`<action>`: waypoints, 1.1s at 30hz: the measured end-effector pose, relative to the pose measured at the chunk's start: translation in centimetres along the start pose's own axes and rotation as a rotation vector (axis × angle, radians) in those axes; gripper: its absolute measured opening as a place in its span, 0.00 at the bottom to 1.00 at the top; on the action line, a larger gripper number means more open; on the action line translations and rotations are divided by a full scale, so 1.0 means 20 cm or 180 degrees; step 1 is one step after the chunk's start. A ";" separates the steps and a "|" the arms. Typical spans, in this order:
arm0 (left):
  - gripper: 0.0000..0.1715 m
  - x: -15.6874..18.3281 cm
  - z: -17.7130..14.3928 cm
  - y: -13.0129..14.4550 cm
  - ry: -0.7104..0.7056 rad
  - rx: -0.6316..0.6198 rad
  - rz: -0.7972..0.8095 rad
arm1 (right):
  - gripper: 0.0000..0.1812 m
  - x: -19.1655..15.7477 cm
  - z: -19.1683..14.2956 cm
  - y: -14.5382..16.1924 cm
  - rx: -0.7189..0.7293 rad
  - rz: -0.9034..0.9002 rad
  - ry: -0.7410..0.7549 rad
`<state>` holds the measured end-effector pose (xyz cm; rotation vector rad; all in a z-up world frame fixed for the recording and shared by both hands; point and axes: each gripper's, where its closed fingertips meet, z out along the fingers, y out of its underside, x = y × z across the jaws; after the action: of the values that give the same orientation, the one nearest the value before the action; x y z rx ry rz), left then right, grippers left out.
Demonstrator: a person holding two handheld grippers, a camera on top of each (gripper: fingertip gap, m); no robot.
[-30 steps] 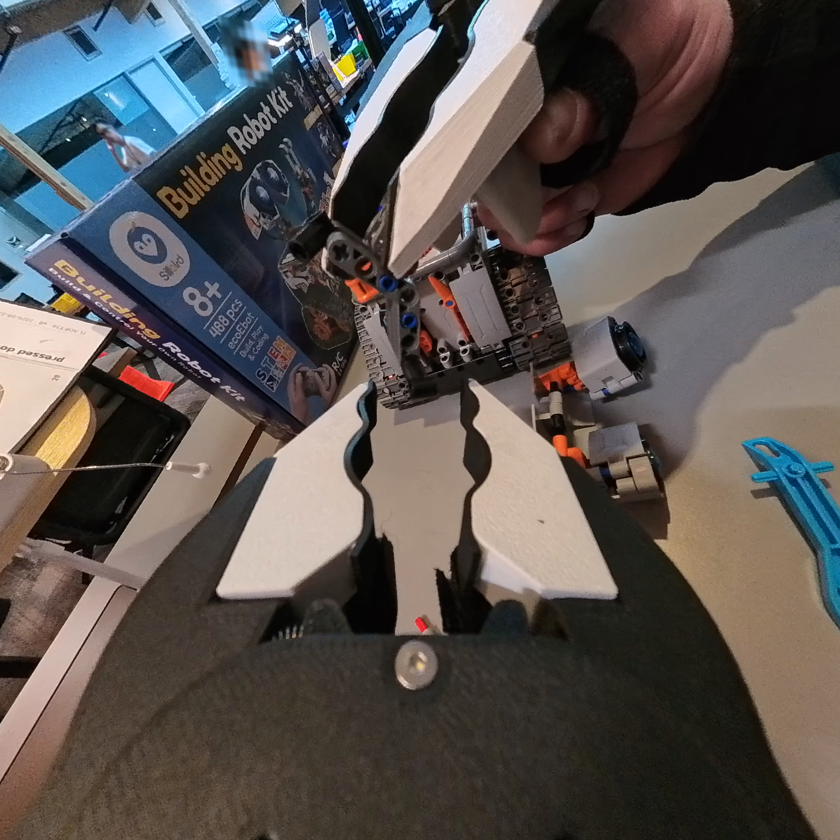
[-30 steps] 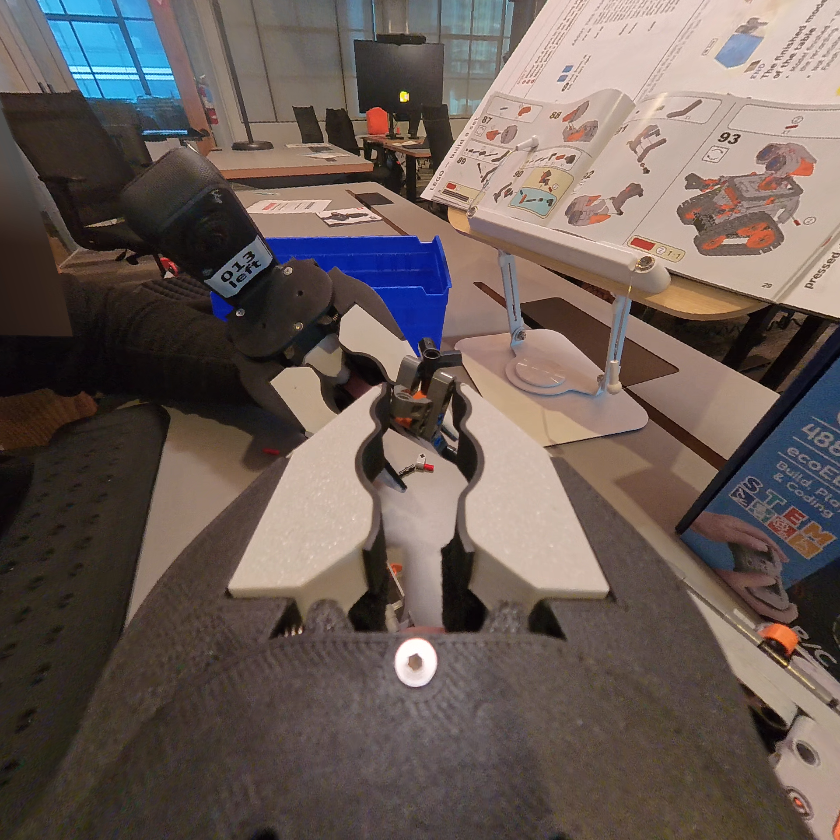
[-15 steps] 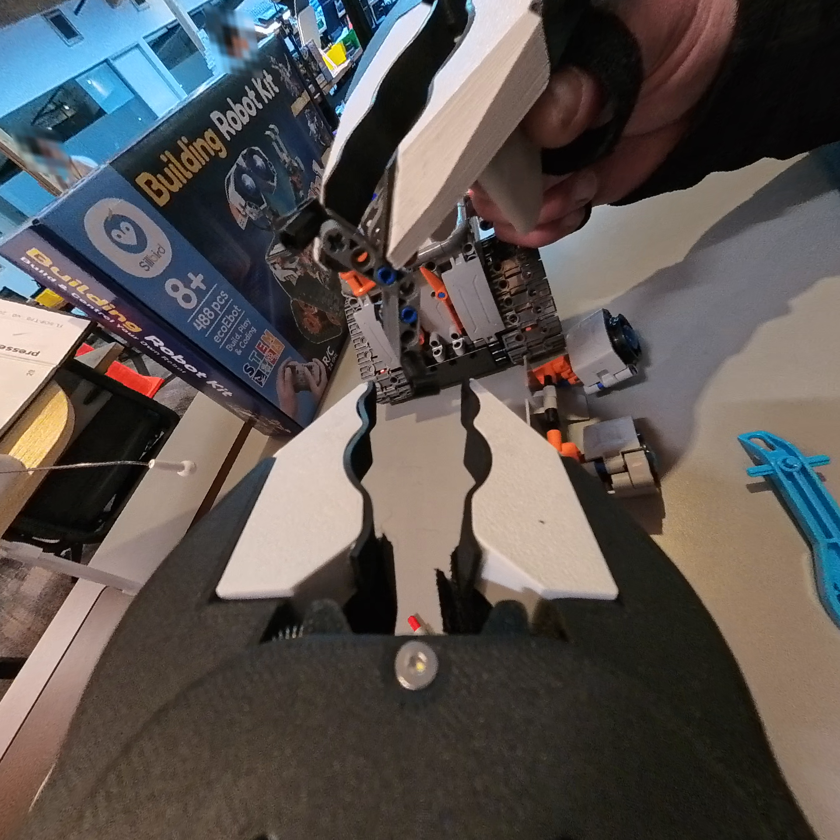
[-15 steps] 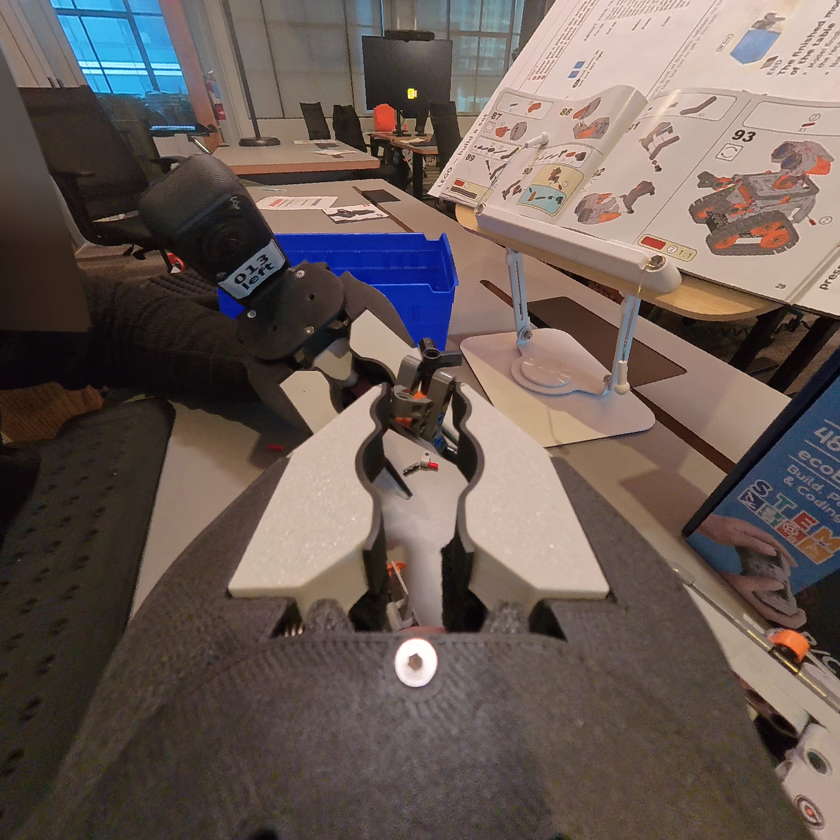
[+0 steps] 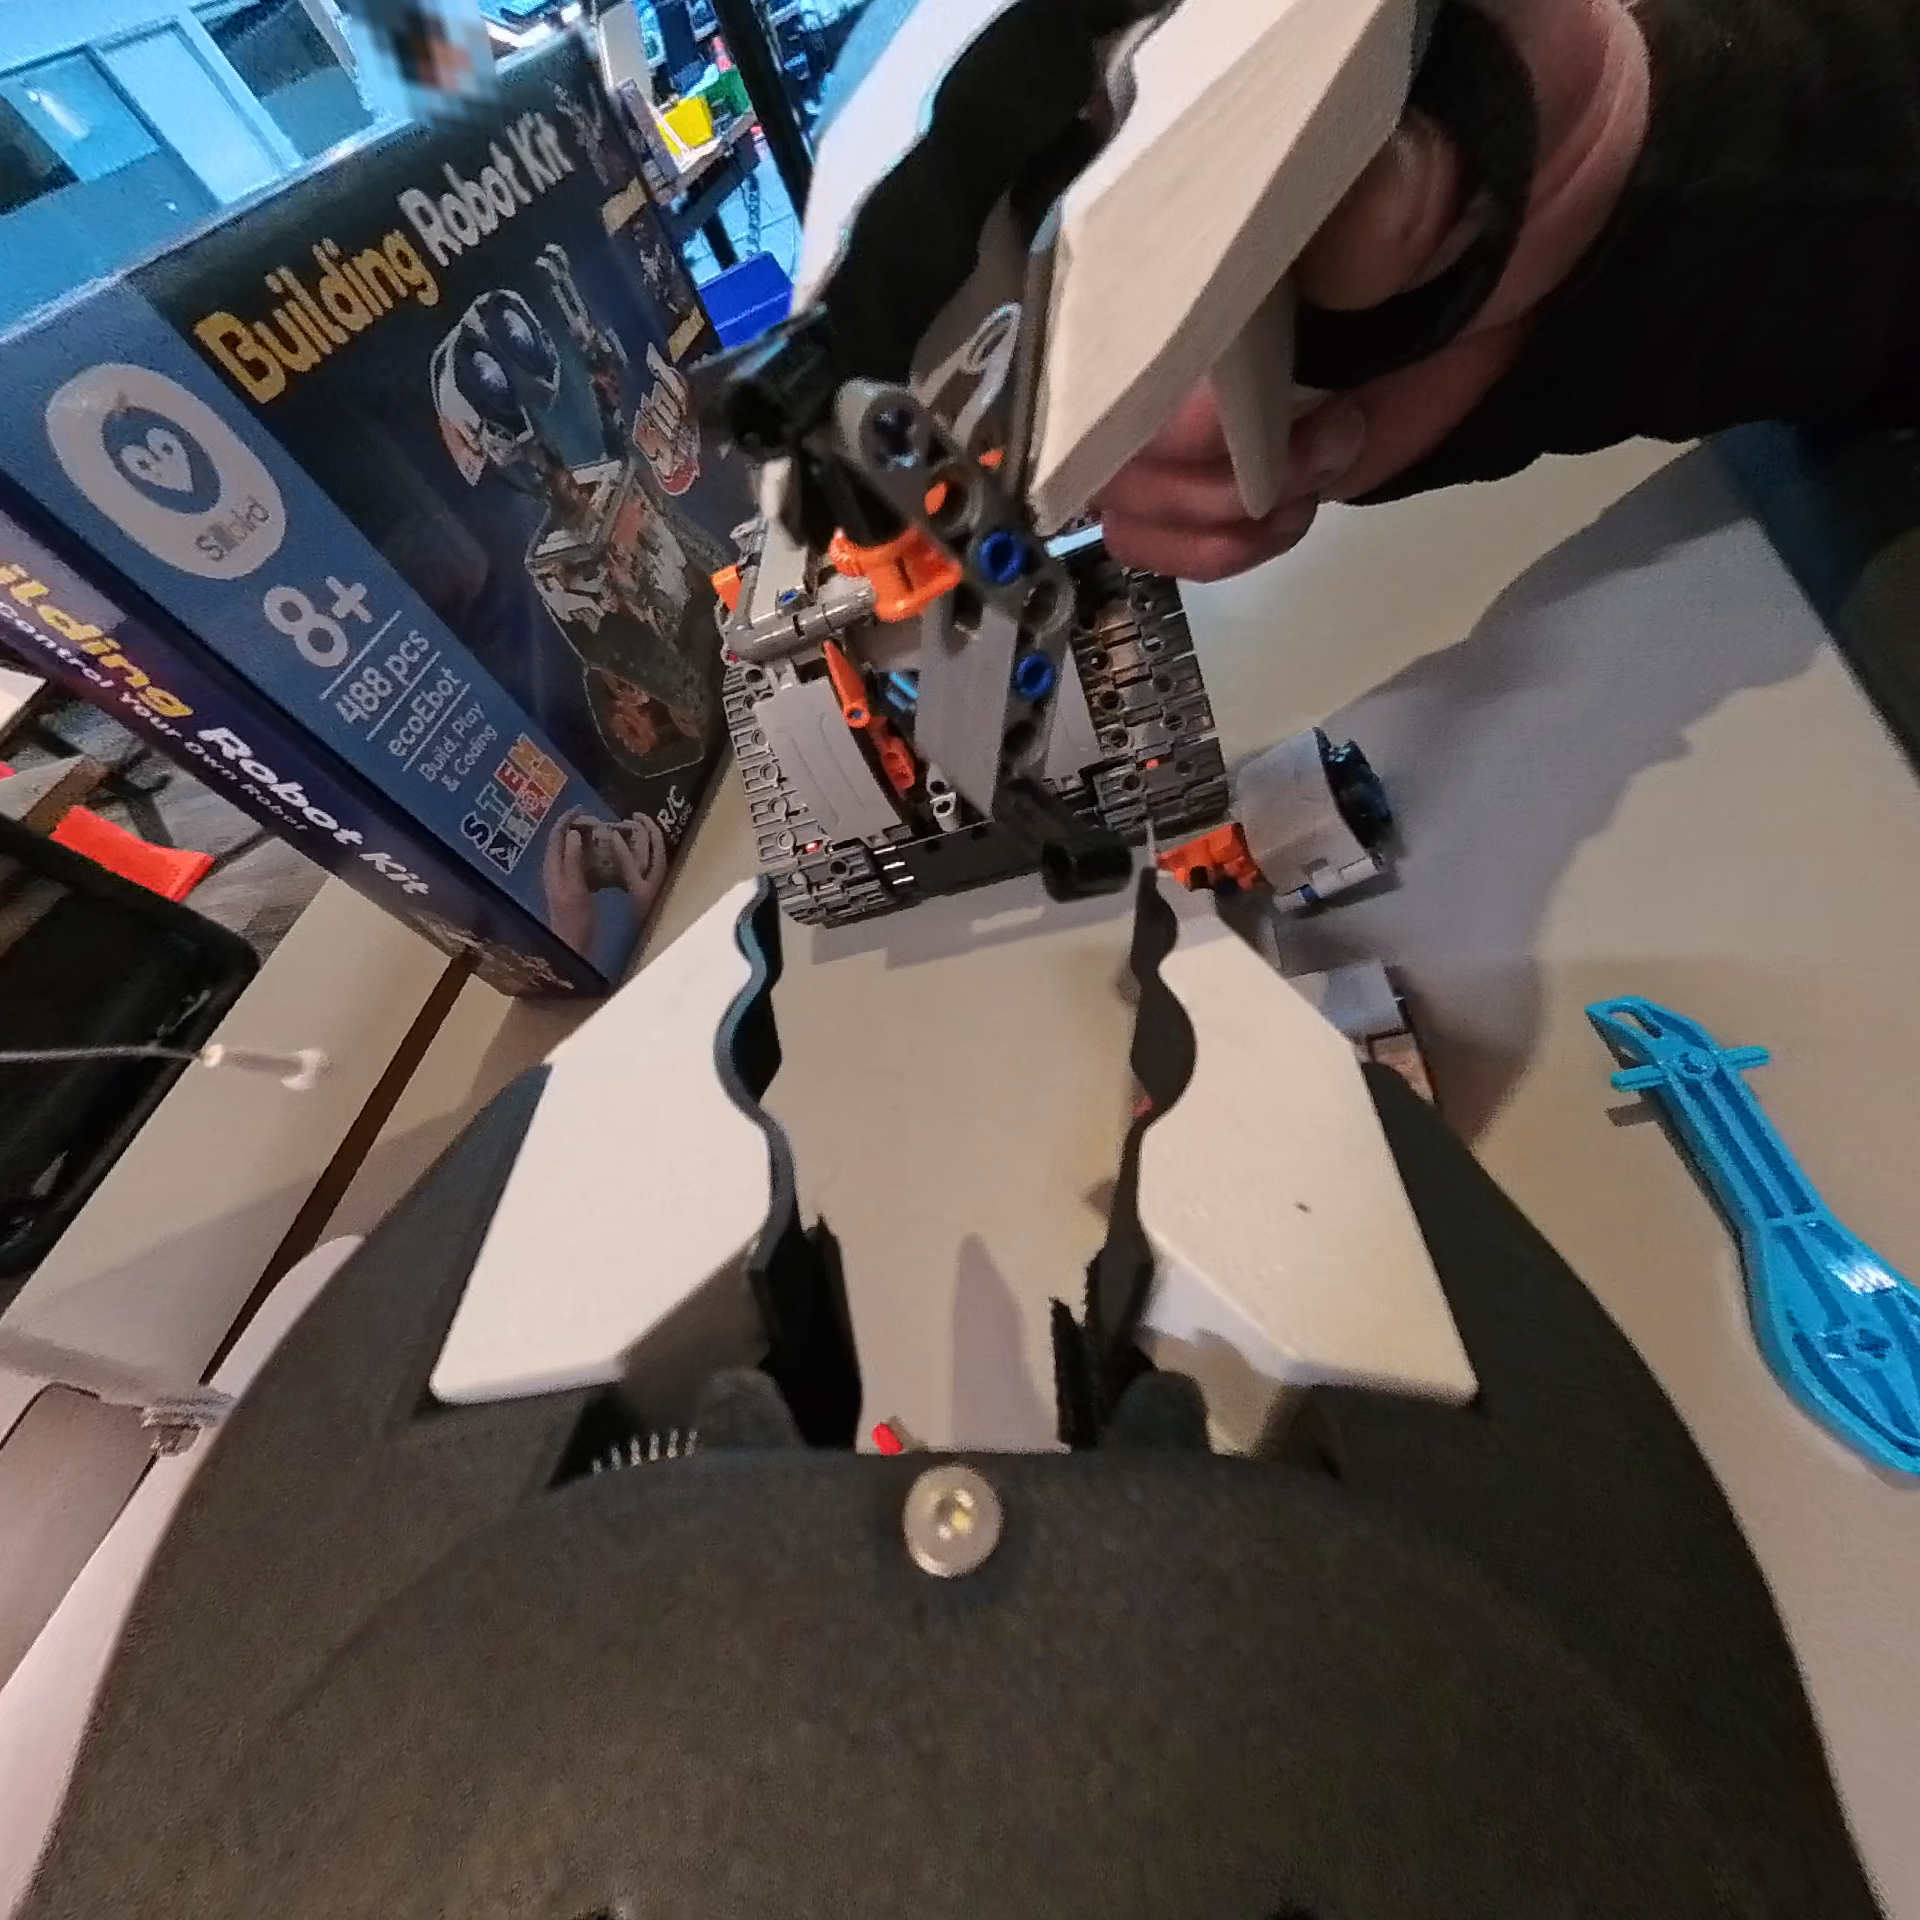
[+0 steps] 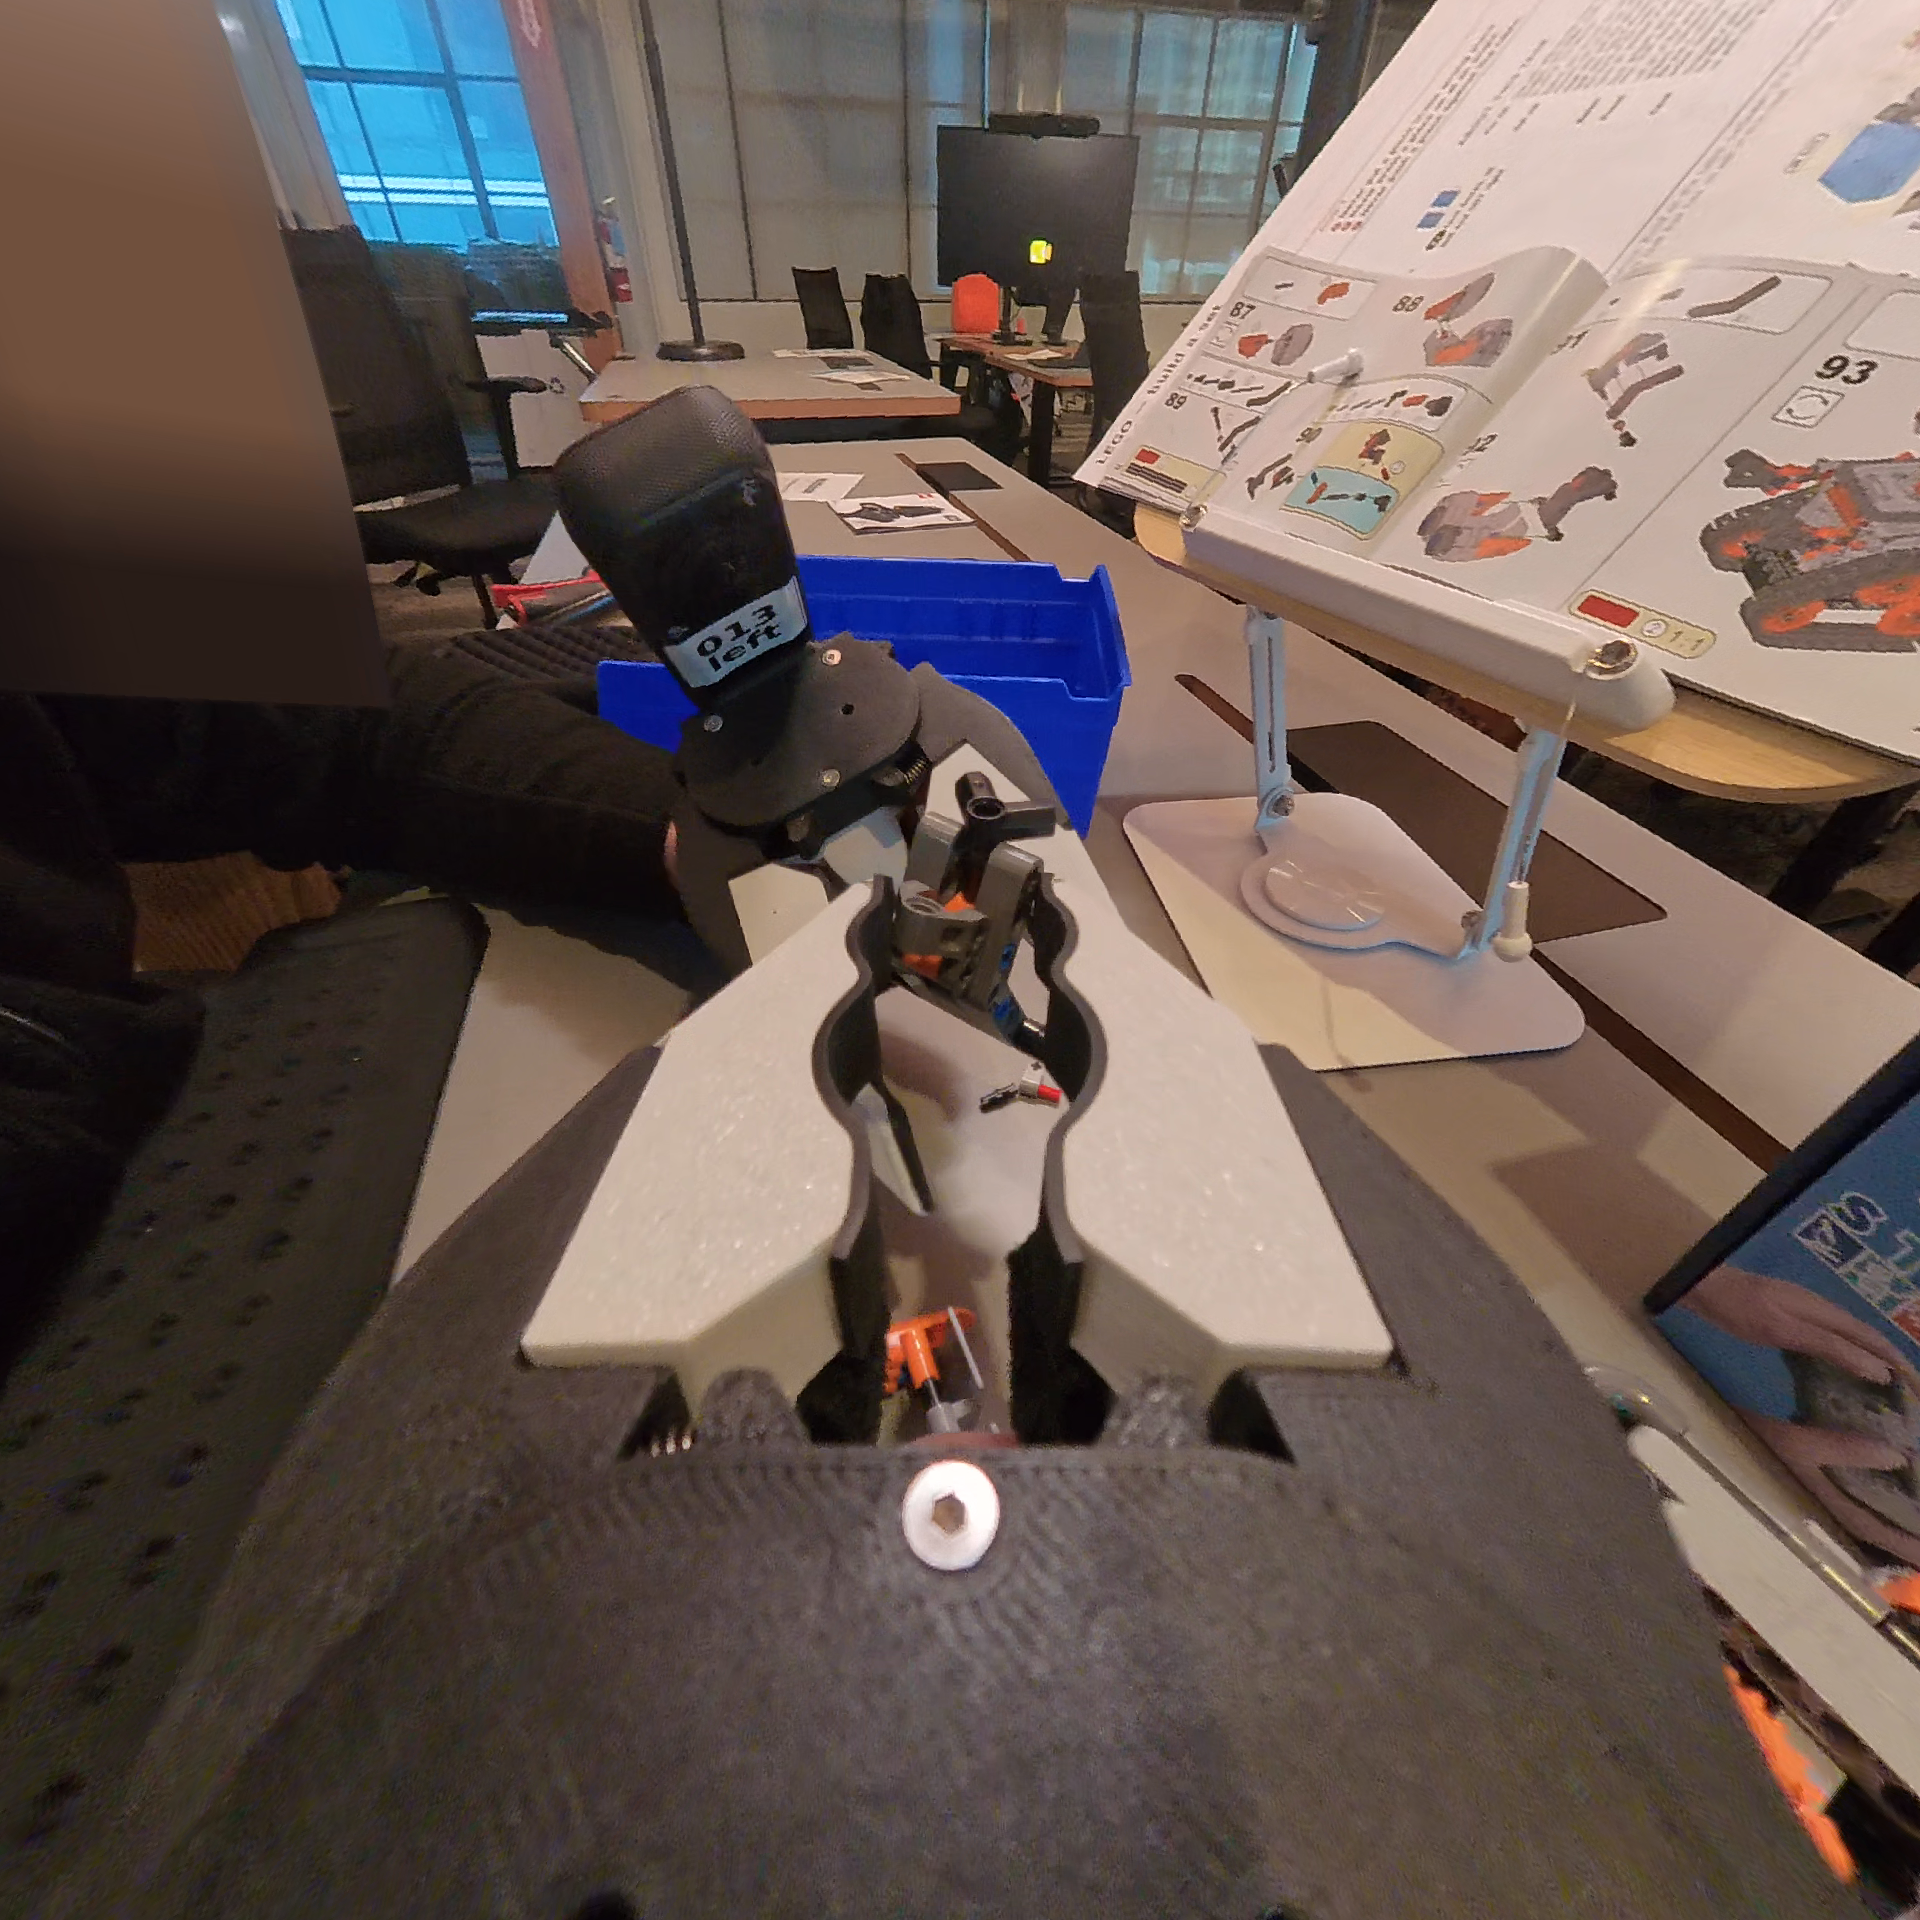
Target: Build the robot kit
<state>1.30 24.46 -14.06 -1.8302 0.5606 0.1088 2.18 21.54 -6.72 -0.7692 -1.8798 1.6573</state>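
Pinching grey-orange brick subassembly (image 6: 961, 925) at fingertips: right gripper (image 6: 961, 935), above tracked model (image 5: 966, 748). Left gripper (image 5: 951, 914) spread, empty, just before model. Judgement: keep grip steady, subassembly aligned over model.

A small grey, orange and black brick assembly (image 6: 961, 914) is clamped between the tips of the right gripper (image 6: 961, 935) above a pale table (image 6: 1299, 1122). Just behind, the left gripper (image 6: 831, 831) is seen, with a blue bin (image 6: 997, 634) beyond. An instruction booklet (image 6: 1558, 343) is propped on a white stand (image 6: 1351, 935) at right.
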 end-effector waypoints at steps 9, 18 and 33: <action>0.43 0.17 -0.02 -0.08 0.0836 0.0272 -0.0421 | 0.14 -0.11 0.02 0.00 -0.0005 -0.0094 -0.0378; 0.43 0.40 -0.12 -0.16 0.2172 0.0565 -0.1104 | 0.14 -0.23 0.01 0.01 0.0002 -0.0159 -0.0807; 0.34 0.37 -0.23 -0.28 0.2569 0.1199 -0.1544 | 0.13 -0.22 -0.03 -0.03 0.0266 0.0063 -0.0976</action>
<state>9.35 19.17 -10.16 -1.5378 0.6083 -1.0315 5.67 18.91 -6.02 -0.5241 -1.9931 1.9432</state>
